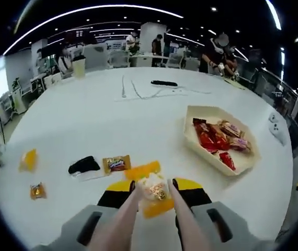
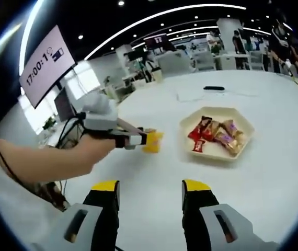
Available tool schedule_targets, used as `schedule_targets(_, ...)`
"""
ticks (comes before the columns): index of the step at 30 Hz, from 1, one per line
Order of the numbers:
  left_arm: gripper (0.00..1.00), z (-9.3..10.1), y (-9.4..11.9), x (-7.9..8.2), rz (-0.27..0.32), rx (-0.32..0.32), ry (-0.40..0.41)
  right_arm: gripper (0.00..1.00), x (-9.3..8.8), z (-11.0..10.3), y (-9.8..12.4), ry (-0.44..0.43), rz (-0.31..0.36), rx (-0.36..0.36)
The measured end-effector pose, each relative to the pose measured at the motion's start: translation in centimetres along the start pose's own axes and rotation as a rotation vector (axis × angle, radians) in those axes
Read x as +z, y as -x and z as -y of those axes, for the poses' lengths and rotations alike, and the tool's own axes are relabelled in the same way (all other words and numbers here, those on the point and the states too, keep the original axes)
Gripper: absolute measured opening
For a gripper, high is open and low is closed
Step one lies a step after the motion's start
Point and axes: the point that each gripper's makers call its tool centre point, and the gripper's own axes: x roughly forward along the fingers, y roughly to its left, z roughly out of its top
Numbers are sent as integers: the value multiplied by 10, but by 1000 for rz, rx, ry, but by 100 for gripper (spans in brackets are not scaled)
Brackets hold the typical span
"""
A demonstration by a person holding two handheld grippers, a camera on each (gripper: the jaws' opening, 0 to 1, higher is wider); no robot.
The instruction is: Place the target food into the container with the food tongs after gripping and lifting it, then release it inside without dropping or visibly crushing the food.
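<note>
Pinching a yellow-wrapped snack [image 1: 156, 191] between pale food tongs [image 1: 138, 209], the left gripper [image 1: 154, 189] is clamped on them, lifted short of the cream hexagonal tray [image 1: 191, 137]; the right gripper [image 2: 150, 189] hangs apart, idle.

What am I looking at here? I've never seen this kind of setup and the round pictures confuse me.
A person holds a hand-held gripper in each hand, and each carries a fisheye camera looking along its jaws. In the left gripper view, the left hand-held gripper works food tongs that pinch a yellow snack packet above the white table. The right gripper view shows that same hand and packet from the side, with the right hand-held gripper open and holding nothing. On the table sits a hexagonal tray of wrapped snacks, with loose packets and a black object nearby.
</note>
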Motion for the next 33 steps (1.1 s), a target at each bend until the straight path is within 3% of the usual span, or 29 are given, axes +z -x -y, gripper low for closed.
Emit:
schedule_targets(11,23,-1,-6,0,-30,-25,-69,47,2,10,0,-51,45,-18)
schedule_targets(19,18,-5,-5,1,-48,-71,-63,47,3,11,0,-65,67,-25)
schedule_targets(28,15,-14,7,-2,-62,-86,-96,47,5,19,6,-102,110,-53)
schedule_targets(33,15,-17,21,6,-29,-90,-85,47,4,16,6,-104,115,-46)
